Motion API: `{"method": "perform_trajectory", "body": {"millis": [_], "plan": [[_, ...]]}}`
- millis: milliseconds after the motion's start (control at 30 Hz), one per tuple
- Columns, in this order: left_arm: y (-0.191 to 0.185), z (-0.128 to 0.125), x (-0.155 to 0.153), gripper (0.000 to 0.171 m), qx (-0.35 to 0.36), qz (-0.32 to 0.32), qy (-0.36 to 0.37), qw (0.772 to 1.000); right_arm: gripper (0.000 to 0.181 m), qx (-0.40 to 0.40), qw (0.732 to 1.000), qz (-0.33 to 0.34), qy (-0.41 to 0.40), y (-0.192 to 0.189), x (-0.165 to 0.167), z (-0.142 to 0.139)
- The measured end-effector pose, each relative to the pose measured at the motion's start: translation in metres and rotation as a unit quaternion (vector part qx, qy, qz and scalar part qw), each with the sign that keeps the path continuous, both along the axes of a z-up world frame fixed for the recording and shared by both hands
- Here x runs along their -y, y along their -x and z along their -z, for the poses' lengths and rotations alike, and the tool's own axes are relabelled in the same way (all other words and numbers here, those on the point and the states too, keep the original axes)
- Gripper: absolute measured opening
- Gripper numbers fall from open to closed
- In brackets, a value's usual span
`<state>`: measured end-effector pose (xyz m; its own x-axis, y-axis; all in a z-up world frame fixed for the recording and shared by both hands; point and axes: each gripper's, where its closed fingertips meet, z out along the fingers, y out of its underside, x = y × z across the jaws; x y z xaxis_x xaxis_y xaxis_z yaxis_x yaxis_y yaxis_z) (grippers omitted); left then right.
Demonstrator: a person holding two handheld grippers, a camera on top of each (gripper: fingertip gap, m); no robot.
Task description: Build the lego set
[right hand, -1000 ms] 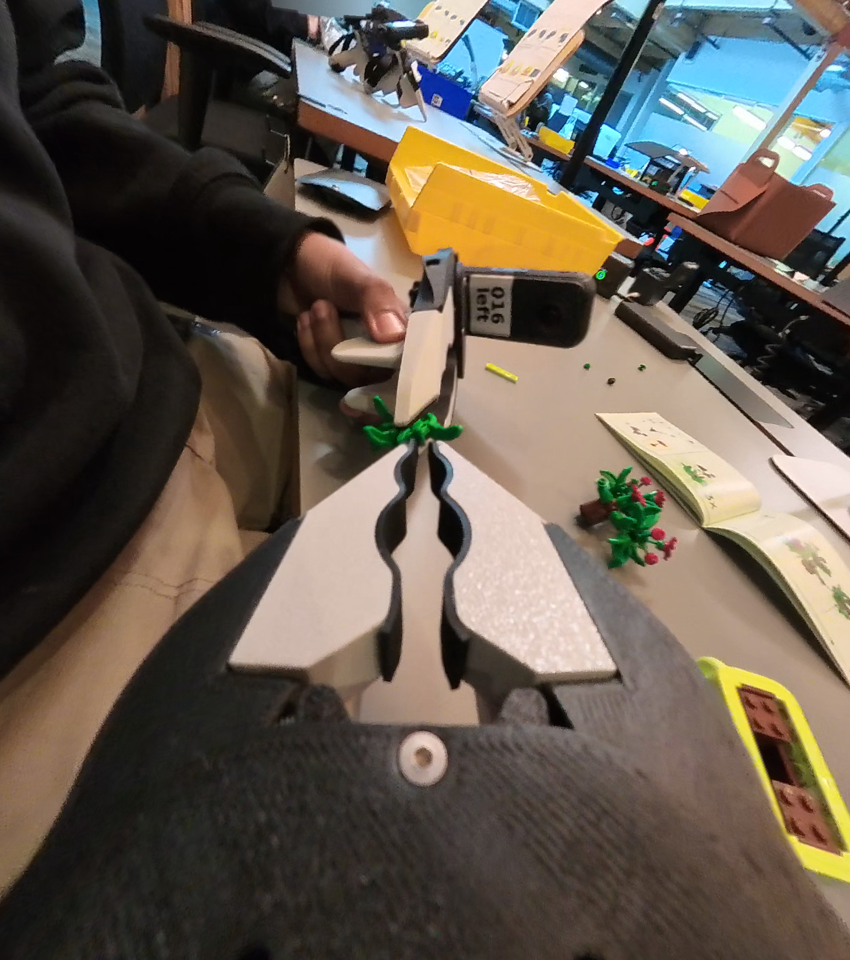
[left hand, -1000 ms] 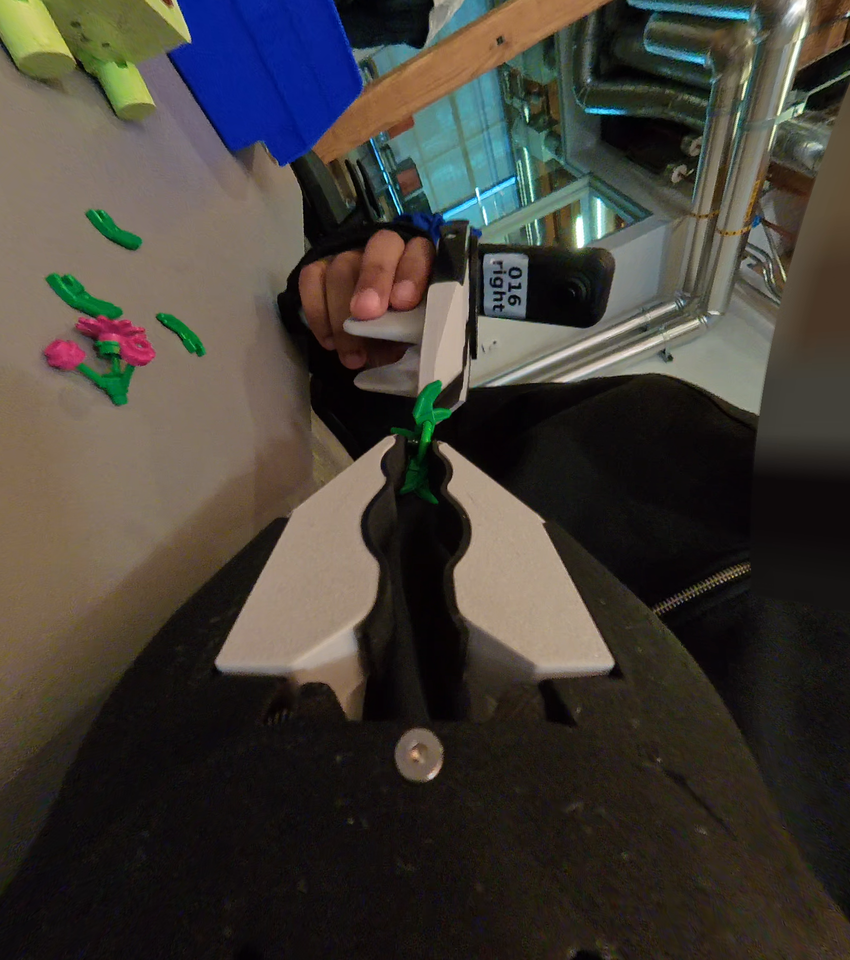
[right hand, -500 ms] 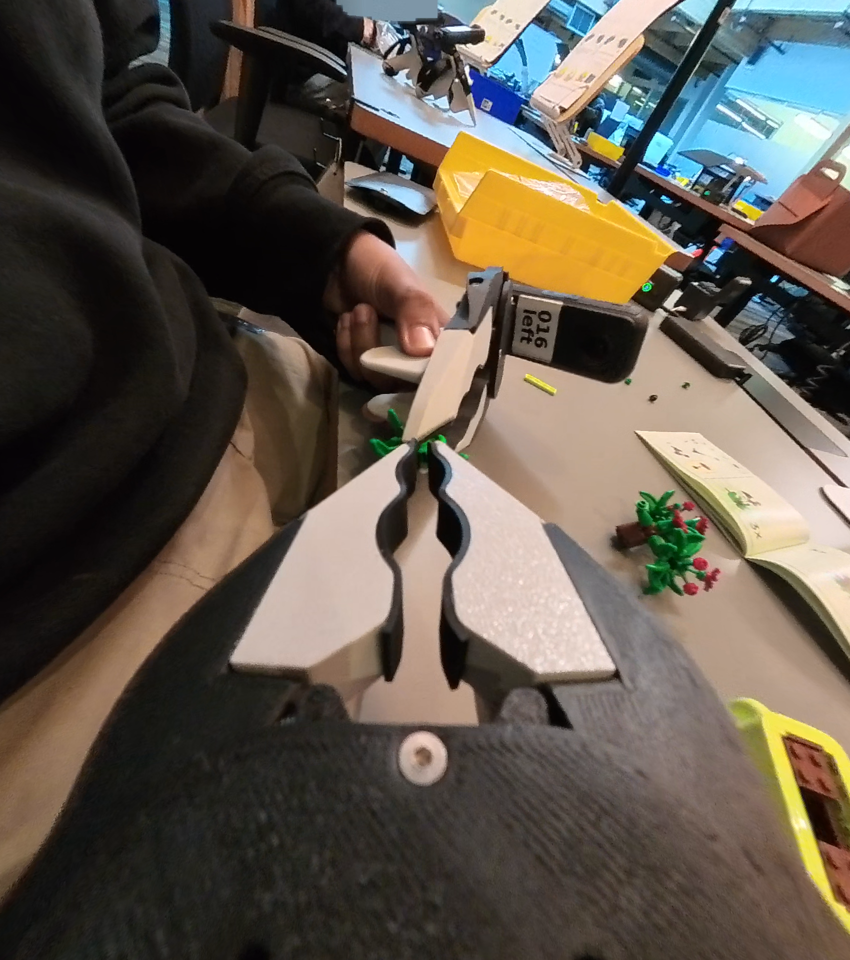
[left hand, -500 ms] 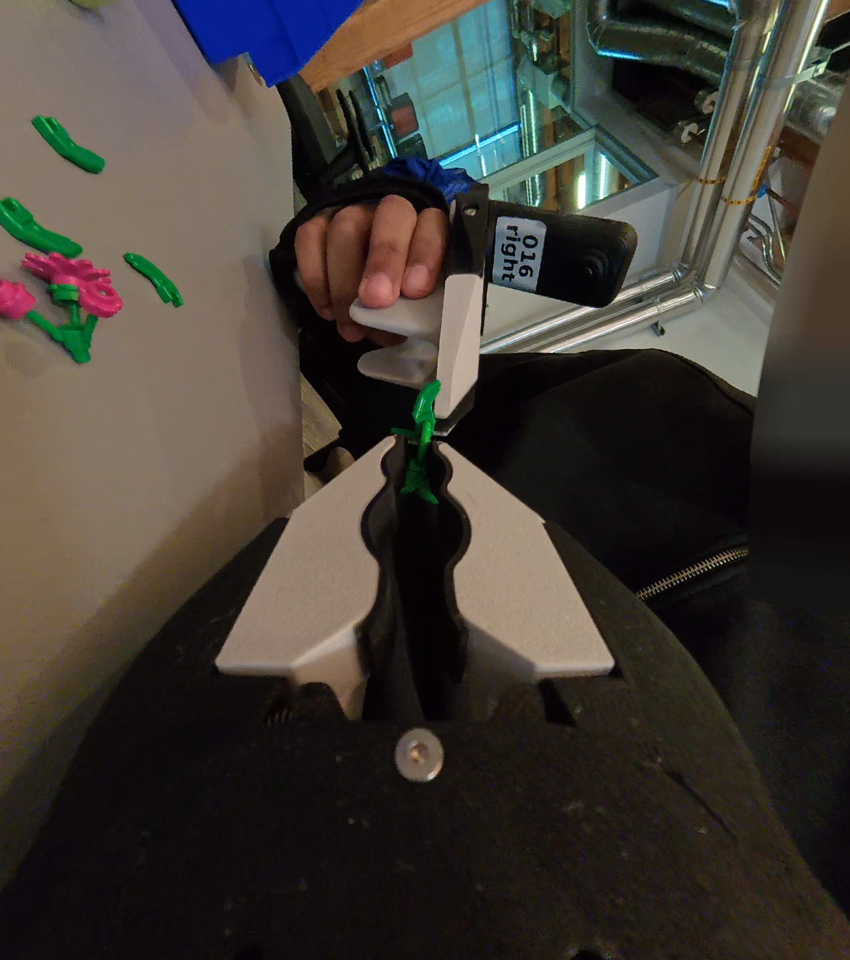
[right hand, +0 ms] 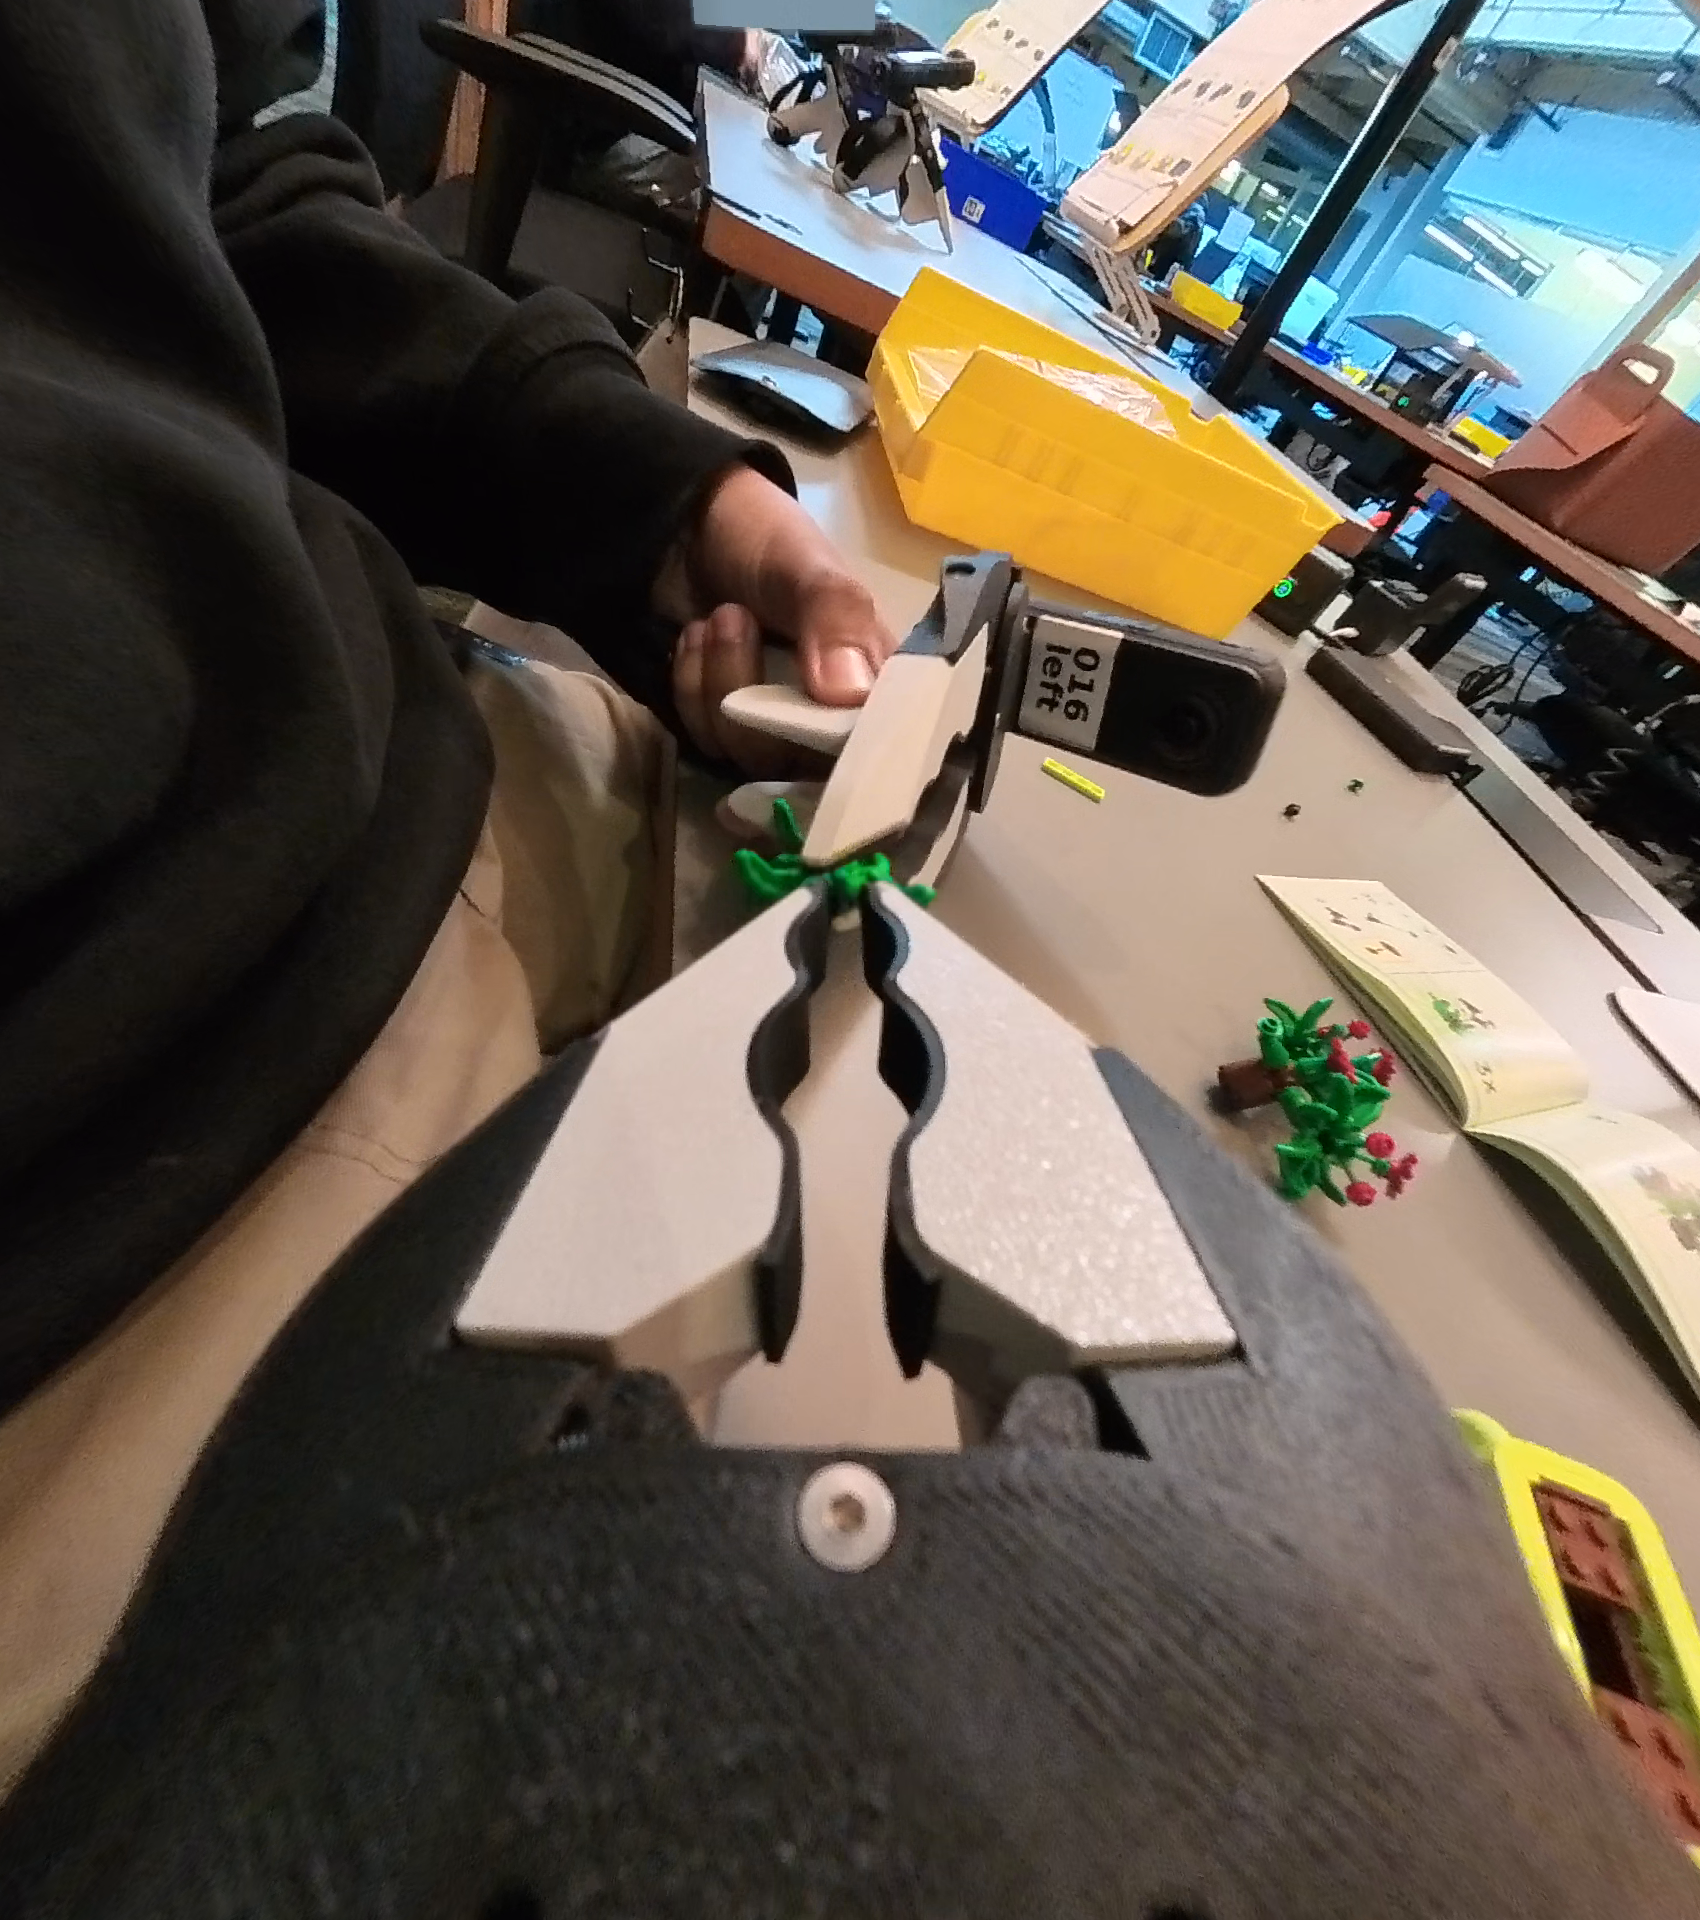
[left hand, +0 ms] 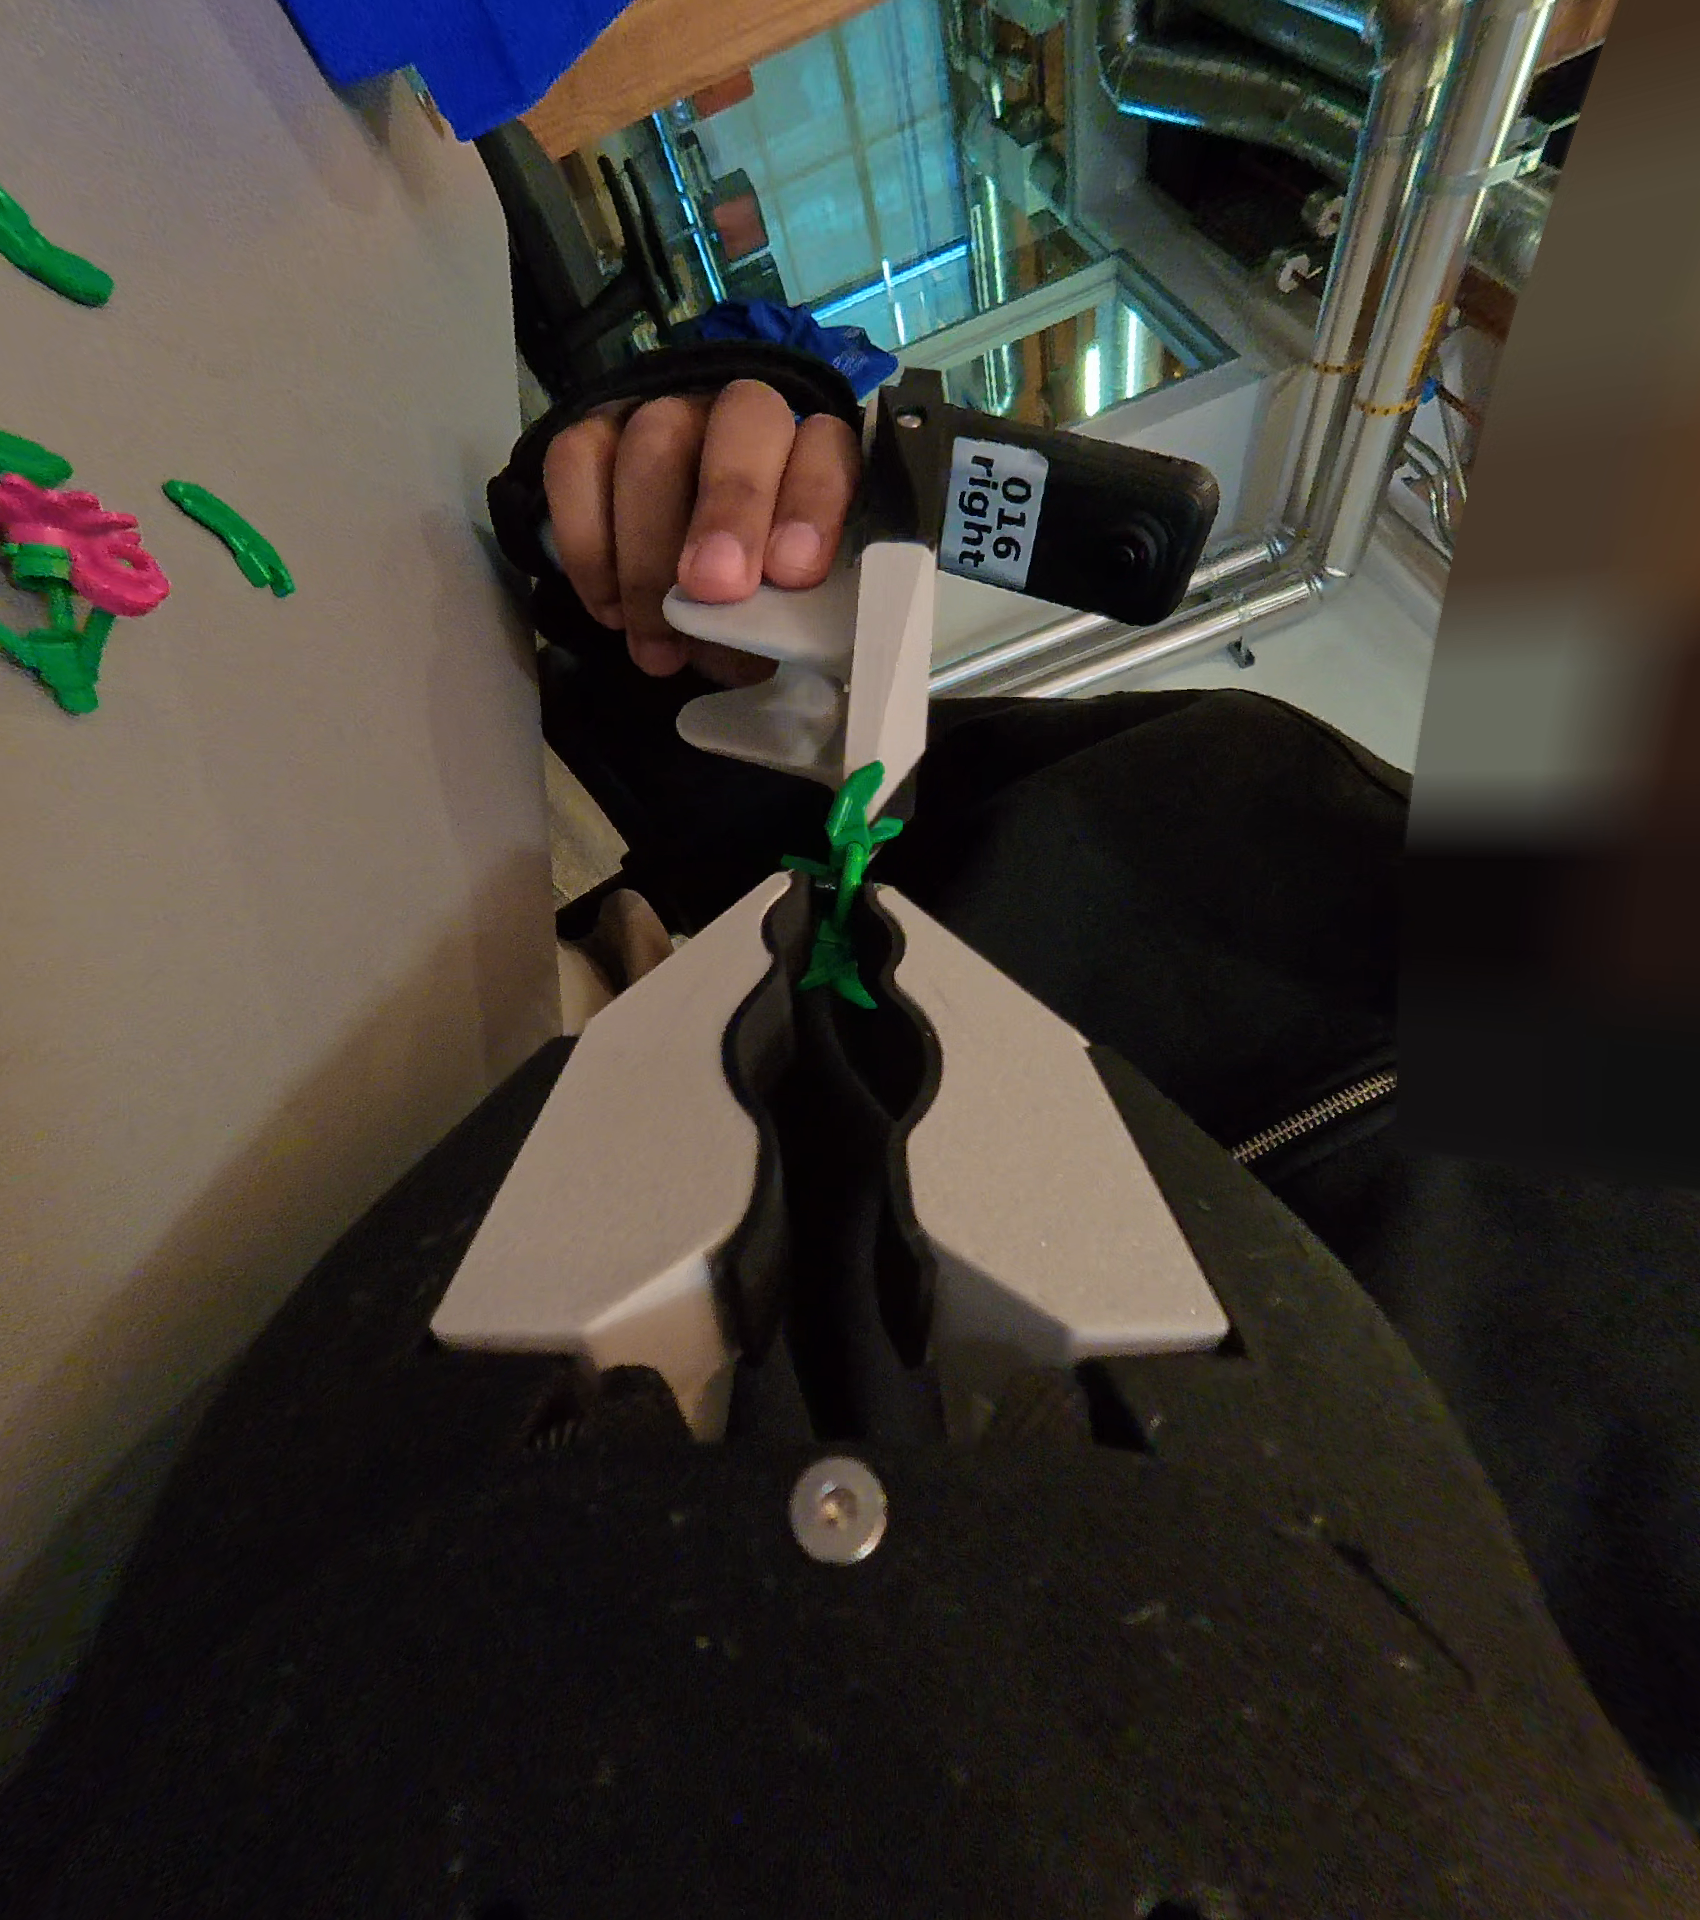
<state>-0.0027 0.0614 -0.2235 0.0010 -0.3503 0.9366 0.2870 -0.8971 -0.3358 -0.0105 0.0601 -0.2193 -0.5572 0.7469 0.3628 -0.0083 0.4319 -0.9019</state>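
Both grippers lifted slightly; we pinch small green plastic leaf sprig (left hand: 844,894) between left gripper (left hand: 833,896) and right gripper (right hand: 838,906); flower pieces (left hand: 46,566) beyond left gripper remain unassembled.

Each camera sat close behind its own fingers, looking forward along them; the two views faced each other, and both showed the green leafy piece (left hand: 844,904) (right hand: 830,875) between them.

Soft indoor light, bright windows behind, wide-angle edge distortion, blurred lower right-wrist foreground
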Motion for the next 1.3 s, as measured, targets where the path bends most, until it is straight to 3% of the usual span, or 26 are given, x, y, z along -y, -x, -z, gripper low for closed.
{"method": "perform_trajectory", "body": {"millis": [267, 467, 1200, 1233, 1267, 1300], "plan": [[-0.001, 0.001, 0.000, 0.006, -0.004, 0.000, -0.002, 1.000, 0.001, 0.014, 1.000, 0.001, -0.003, 0.000, 0.000, 0.003], [-0.003, -0.010, -0.002, 0.007, 0.029, -0.013, -0.011, 0.999, 0.001, 0.054, 0.996, -0.003, 0.070, -0.002, -0.004, -0.006], [-0.004, -0.037, 0.014, 0.009, 0.042, 0.017, -0.038, 0.998, 0.000, 0.026, 0.994, -0.022, 0.103, -0.004, 0.007, -0.032], [0.006, -0.051, 0.022, 0.008, 0.086, 0.024, -0.053, 0.995, 0.001, 0.012, 0.995, -0.011, 0.098, -0.005, 0.002, -0.036], [0.036, -0.066, 0.020, 0.007, 0.126, -0.023, -0.065, 0.990, 0.001, -0.026, 0.992, 0.014, 0.124, -0.013, -0.020, -0.053], [0.064, -0.062, 0.017, 0.005, 0.084, -0.081, -0.077, 0.990, 0.000, -0.058, 0.984, 0.043, 0.162, -0.026, -0.050, -0.072]]}}
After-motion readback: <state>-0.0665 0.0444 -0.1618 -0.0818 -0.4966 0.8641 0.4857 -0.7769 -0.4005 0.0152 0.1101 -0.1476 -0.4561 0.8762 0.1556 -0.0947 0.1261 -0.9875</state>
